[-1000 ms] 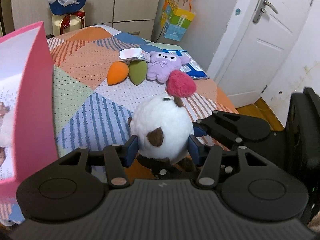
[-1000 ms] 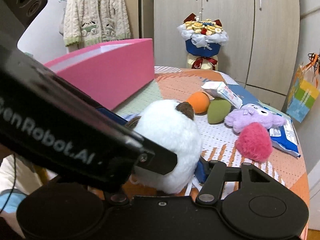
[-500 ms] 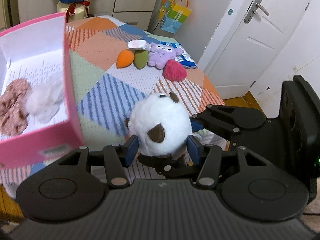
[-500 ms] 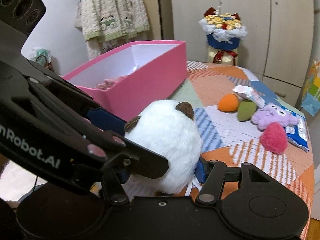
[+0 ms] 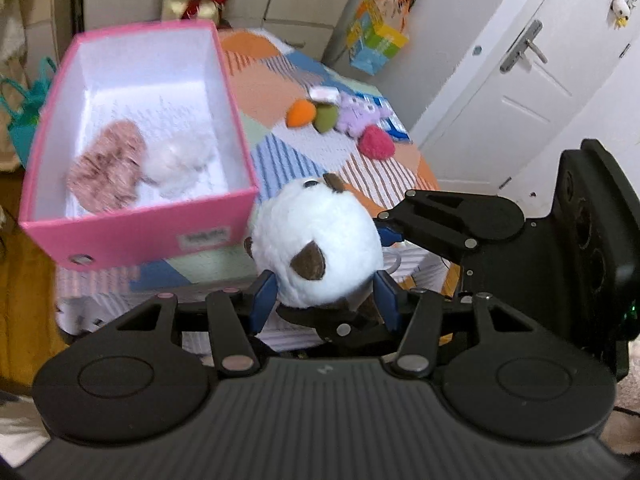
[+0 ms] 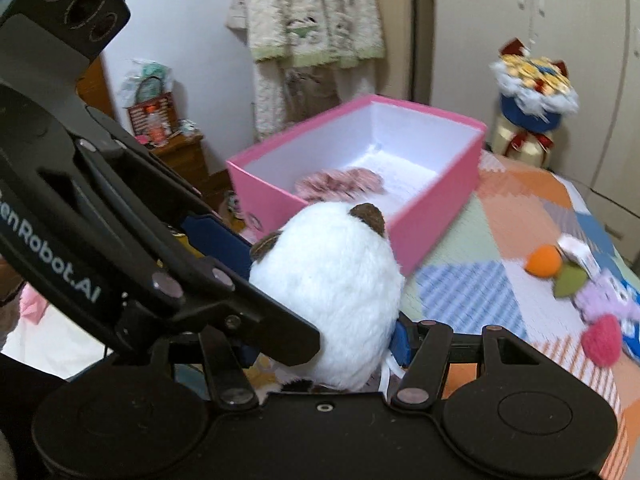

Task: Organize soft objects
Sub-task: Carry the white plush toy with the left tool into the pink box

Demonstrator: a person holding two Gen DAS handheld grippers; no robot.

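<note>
Home bedroom: quilted bed, wardrobe, hanging cardigan

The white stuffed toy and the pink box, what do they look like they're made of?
White stuffed toy: plush fabric, likely synthetic fur over soft stuffing; the pile is fuzzy and matte, with brown felt-like ears. The left gripper and right gripper both pinch it.
Pink box: probably cardboard with a smooth paper finish; thin straight walls, white lining, a printed label on its end.

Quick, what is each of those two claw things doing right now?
Left gripper: closed on the white plush toy.
Right gripper: also closed on the same white plush toy.
</note>
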